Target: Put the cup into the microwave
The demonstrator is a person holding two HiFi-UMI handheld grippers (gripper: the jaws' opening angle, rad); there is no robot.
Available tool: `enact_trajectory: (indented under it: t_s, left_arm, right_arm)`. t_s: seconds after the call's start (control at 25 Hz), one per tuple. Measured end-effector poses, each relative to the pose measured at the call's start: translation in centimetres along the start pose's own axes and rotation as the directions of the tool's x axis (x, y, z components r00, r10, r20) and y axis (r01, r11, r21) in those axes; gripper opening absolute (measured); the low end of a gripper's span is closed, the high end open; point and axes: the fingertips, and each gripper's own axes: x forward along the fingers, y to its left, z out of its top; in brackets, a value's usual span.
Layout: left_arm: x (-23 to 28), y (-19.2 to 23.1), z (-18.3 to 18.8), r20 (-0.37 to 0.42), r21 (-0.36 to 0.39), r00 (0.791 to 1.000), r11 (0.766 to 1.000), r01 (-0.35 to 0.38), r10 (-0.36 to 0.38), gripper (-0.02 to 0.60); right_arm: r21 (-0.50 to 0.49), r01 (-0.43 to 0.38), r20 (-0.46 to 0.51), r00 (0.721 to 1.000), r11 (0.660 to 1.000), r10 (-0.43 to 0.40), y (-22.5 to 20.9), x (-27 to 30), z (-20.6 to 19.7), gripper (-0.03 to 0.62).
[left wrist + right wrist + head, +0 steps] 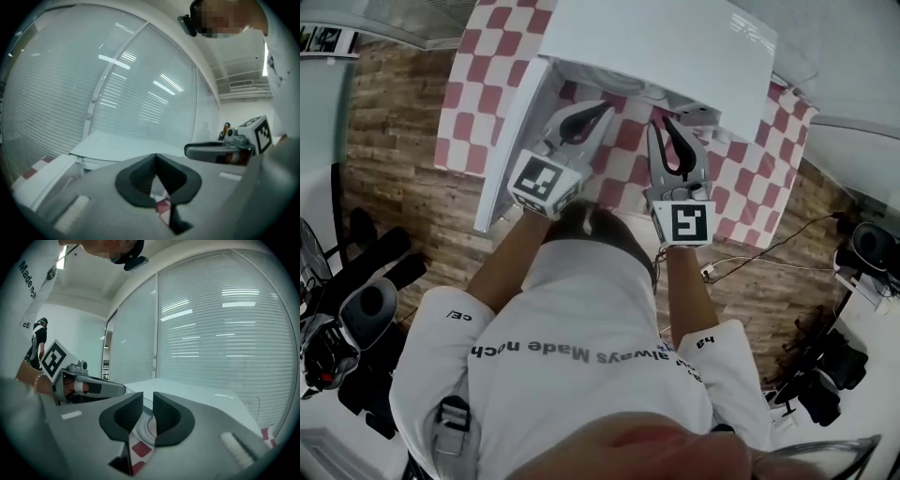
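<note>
Before the microwave (656,42) — left gripper (156,157) jaws together, right gripper (148,398) ajar.

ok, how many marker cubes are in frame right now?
2. The left cube sits on the left tongs, at the head view's left; the right cube sits on the right tongs, beside it. None seems hidden.

Head view stares steeply down on the microwave (661,47). Both gripper views ride low and close, facing it: left's catches the right hand-held gripper (191,151), right's the left hand-held gripper (120,390).
</note>
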Motion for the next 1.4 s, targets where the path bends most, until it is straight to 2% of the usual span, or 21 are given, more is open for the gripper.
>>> enact_trajectory:
  t_s: [0.36, 0.56, 0.68, 0.96, 1.4]
  left_arm:
    - [-4.8, -3.8, 9.1, 0.065, 0.024, 0.998, 0.999, 0.024, -0.025, 0.003]
    - [-6.2, -6.8, 13.3, 0.077, 0.081, 0.994, 0.994, 0.072, -0.078, 0.003]
    - [-7.2, -8.9, 14.6, 0.072, 0.121, 0.991, 0.987, 0.102, -0.111, 0.003]
    - [-8.9, -11.6, 17.0, 0.093, 0.111, 0.989, 0.988, 0.107, -0.118, 0.003]
    - [-9.3, -14.0, 18.3, 0.114, 0.129, 0.983, 0.983, 0.127, -0.142, 0.003]
  right_arm:
    - [-0.002, -0.008, 0.069, 0.998, 1.000, 0.008, 1.4, -6.5, 9.1, 0.052]
    - [0.000, -0.019, 0.095, 0.995, 1.000, 0.019, 2.1, -9.1, 13.7, 0.052]
    - [-0.035, -0.038, 0.088, 0.995, 0.999, 0.041, 2.7, -10.8, 15.8, 0.052]
    - [-0.049, -0.042, 0.121, 0.992, 0.998, 0.048, 3.5, -13.4, 19.4, 0.052]
    - [-0.043, -0.038, 0.135, 0.990, 0.998, 0.043, 3.3, -15.3, 19.9, 0.041]
